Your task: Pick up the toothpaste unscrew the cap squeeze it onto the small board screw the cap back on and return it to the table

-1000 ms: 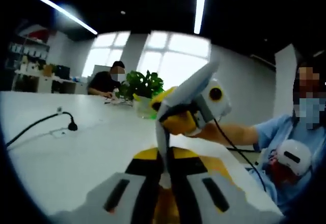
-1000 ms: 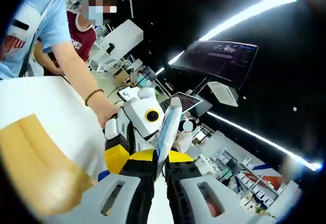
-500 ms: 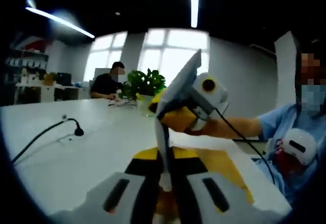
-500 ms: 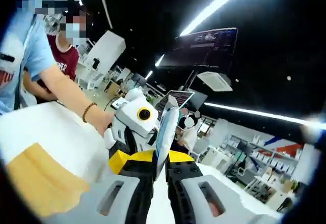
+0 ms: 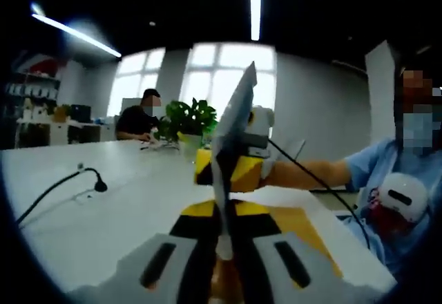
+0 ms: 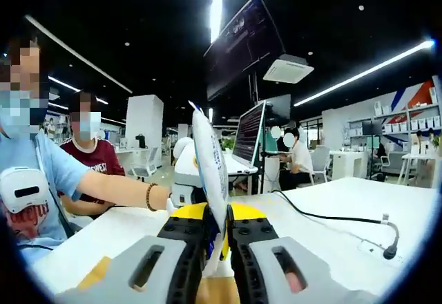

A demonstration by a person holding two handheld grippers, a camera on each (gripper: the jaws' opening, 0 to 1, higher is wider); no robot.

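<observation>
Both the left gripper [image 5: 222, 245] and right gripper [image 6: 219, 238] clench the flat white toothpaste tube [image 5: 231, 141], held above the broad white bench [image 5: 103, 214]; an open-plan office with bright windows [image 5: 207, 76] and ceiling strip lights [image 6: 219, 0] surrounds it.

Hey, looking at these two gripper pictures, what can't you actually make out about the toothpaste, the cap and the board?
- Cap: hidden in both views; the toothpaste tube runs down between closed jaws, so on or off is unclear.
- Tube print: too blurred to read in the right gripper view.
- Small board: left gripper view, partly behind the left gripper; in the right gripper view only a corner shows beside the right gripper.
- Paste on board: cannot tell.
</observation>
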